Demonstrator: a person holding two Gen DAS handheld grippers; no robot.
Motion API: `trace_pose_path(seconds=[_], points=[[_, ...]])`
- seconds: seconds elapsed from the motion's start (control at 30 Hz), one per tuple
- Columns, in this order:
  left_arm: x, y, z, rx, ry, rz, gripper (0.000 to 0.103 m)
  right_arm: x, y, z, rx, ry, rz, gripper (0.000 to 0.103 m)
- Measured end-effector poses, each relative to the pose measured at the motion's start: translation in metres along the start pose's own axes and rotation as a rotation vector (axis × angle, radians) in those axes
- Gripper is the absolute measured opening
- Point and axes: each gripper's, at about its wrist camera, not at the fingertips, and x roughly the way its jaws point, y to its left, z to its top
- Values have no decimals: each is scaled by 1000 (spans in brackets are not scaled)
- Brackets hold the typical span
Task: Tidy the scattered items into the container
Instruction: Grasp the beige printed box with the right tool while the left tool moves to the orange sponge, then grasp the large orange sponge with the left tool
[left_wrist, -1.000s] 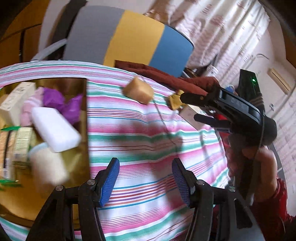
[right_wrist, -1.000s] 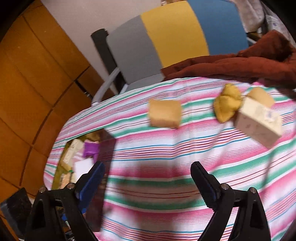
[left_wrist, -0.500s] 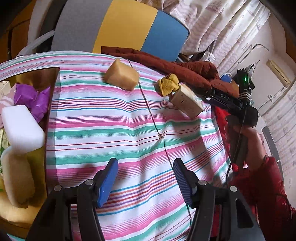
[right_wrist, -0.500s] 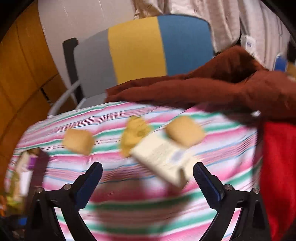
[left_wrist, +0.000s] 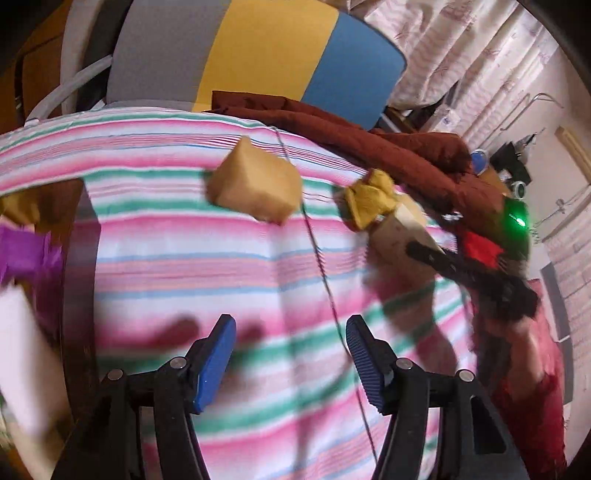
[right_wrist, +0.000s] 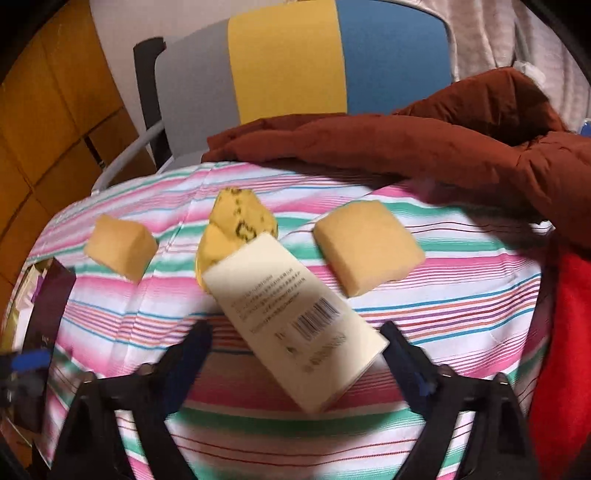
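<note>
Lying slantwise between the closing fingers of the right claw (right_wrist: 295, 343), the cream box (right_wrist: 291, 325) is not yet pinched. Beyond the box sit two tan sponges (right_wrist: 367, 245) and one yellow cloth (right_wrist: 236, 221); the left claw (left_wrist: 290, 354) hangs spread, empty.

Bare striped cloth (left_wrist: 221, 258) lies open ahead of your left gripper (left_wrist: 290, 363). Cream box (right_wrist: 295, 325) sits between your closing right gripper (right_wrist: 295, 350) jaws; brown jacket (right_wrist: 424, 147) blocks beyond.
</note>
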Motion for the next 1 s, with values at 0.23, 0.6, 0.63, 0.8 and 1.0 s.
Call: trace_pose_path(seconds=[0.23,0.6,0.63,0.8,1.0], points=[[22,13,41,-11,-14,91,63,12,2,-6,32,79,53,55],[64,-13,86,139,-37,263,84,12,2,-4,60,84,78,54],[68,-20,87,186,-50,295,84,13,3,-3,58,83,78,54],[92,-24,94,231,-29,364,81,12,4,-2,59,77,86,54],[100,-25,87,257,-48,403,75,13,5,-4,65,76,87,54]])
